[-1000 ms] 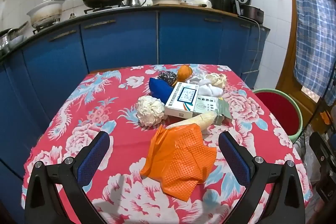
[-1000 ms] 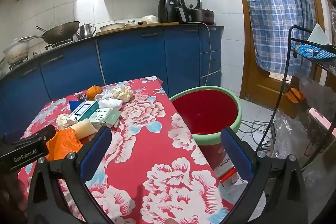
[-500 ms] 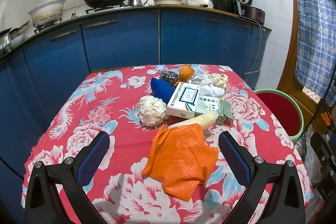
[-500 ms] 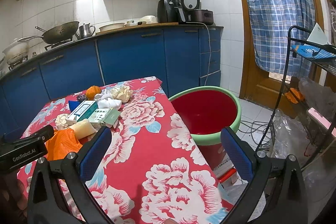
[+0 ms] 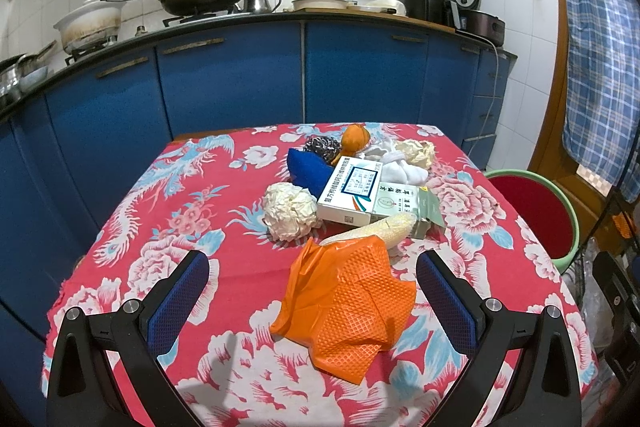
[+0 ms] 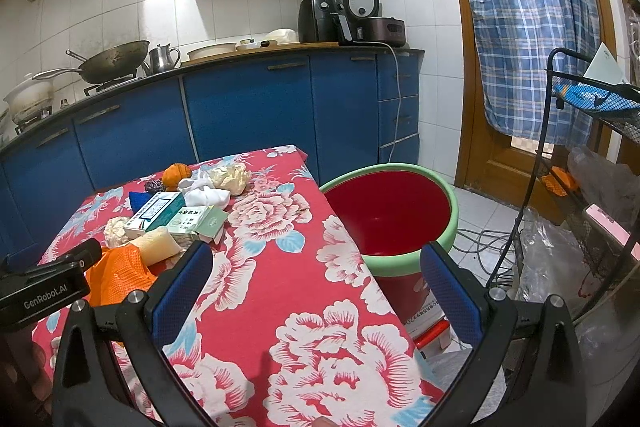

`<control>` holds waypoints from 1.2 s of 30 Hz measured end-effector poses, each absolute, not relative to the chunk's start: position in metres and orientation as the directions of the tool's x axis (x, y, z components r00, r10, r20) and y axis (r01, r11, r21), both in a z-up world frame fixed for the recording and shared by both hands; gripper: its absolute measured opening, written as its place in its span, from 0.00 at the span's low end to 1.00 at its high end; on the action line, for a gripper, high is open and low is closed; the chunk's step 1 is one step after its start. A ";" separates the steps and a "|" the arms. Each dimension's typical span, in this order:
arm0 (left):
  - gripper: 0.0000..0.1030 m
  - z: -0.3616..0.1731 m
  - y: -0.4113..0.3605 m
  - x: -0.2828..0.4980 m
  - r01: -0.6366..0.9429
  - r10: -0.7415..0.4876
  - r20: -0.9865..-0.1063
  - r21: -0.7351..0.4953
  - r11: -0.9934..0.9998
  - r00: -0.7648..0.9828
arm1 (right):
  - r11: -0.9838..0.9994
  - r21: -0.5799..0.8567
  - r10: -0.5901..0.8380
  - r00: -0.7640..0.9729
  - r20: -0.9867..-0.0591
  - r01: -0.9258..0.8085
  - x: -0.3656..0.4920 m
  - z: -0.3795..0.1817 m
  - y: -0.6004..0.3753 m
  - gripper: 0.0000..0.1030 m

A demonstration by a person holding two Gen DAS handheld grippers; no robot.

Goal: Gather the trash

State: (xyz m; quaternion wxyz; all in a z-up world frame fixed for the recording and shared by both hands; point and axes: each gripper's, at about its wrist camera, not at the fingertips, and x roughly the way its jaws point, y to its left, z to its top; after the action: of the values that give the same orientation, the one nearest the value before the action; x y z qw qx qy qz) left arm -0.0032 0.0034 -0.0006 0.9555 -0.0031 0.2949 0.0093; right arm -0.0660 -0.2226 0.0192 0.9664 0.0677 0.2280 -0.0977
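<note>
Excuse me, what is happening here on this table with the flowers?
A person holds a gripper in each hand to collect trash. The left gripper is open, with the orange plastic bag lying between its fingers, not yet gripped. The right gripper is also open and empty, pointing toward the red bucket beside the table. Boxes, crumpled paper and other trash lie on the tablecloth. Nothing is visible in the bucket.

I see a red tablecloth (image 5: 168, 227) with white and blue flowers, an orange textured bag (image 5: 348, 303), a red bin (image 6: 390, 211) rimmed green, blue cabinets (image 5: 232, 79), a blue-plaid curtain (image 6: 528, 23).
</note>
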 end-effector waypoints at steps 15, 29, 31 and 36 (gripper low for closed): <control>1.00 -0.001 0.003 -0.003 -0.019 0.016 -0.564 0.001 1.000 0.826 | 0.972 0.088 -0.156 0.876 -0.456 0.218 -0.066 0.019 -0.223 0.99; 1.00 -0.001 0.002 -0.003 -0.019 0.017 -0.565 0.001 1.000 0.825 | 0.971 0.086 -0.159 0.875 -0.457 0.221 -0.065 0.018 -0.223 0.99; 1.00 -0.002 0.002 -0.003 -0.017 0.016 -0.568 0.003 1.000 0.823 | 0.971 0.087 -0.158 0.875 -0.458 0.221 -0.065 0.018 -0.223 0.99; 1.00 -0.007 0.000 -0.001 -0.013 0.015 -0.576 0.009 1.000 0.817 | 0.971 0.091 -0.158 0.873 -0.462 0.223 -0.070 0.013 -0.228 0.99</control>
State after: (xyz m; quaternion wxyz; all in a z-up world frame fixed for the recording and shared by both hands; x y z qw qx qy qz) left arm -0.0007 0.0003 -0.0065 0.9532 0.0022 0.3024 0.0074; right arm -0.0695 -0.2283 0.0130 0.9651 0.0706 0.2319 -0.0987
